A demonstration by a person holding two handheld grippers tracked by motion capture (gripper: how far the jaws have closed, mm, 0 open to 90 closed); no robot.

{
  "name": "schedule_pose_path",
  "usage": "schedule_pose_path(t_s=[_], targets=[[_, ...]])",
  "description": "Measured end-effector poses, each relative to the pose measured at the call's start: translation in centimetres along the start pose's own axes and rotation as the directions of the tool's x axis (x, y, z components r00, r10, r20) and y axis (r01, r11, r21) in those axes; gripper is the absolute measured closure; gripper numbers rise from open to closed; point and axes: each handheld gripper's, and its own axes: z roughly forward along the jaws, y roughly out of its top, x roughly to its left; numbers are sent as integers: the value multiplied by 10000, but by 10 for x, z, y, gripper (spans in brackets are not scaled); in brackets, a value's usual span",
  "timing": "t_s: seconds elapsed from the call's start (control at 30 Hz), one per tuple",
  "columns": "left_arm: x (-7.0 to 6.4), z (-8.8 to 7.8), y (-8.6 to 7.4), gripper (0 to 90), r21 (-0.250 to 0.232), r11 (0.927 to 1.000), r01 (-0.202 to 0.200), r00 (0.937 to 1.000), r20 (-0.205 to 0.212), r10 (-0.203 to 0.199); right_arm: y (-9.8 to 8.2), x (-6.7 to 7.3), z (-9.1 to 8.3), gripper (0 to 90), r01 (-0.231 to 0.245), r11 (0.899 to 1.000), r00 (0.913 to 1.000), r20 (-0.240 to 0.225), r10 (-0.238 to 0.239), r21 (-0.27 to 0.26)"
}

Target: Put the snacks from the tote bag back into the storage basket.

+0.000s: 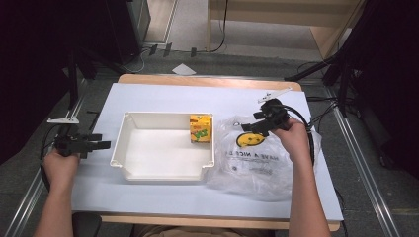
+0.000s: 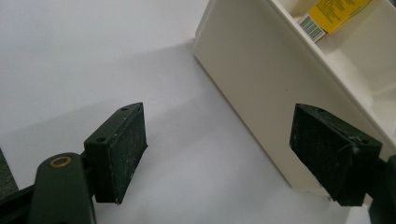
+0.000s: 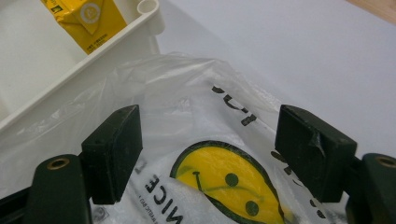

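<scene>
While my right gripper (image 1: 252, 127) hovers spread wide over the smiley plastic bag (image 1: 254, 160) lying right of the white bin (image 1: 163, 170), I figure thin film could slip or bunch if I pinch badly. My left gripper (image 1: 103, 141), also spread, idles left of the bin; a yellow juice carton (image 1: 200, 128) stands inside it.

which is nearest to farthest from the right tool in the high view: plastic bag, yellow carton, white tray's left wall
1. plastic bag: directly under the right tool, right of the tray.
2. yellow carton: just left of the bag, in the tray's far right corner.
3. white tray's left wall: farthest, across the tray near the left tool.
</scene>
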Motion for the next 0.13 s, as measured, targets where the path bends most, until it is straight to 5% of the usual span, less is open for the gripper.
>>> schedule_pose_path(t_s=[0.07,0.13], targets=[[0,0,0,198,22,10000,0,10000,-11,0,0,0,0,246,347,9993,9993,-163,-348,-102],[0,1,0,198,29,10000,-4,10000,-10,4,2,-2,1,240,-74,10000,9996,-265,75,38]])
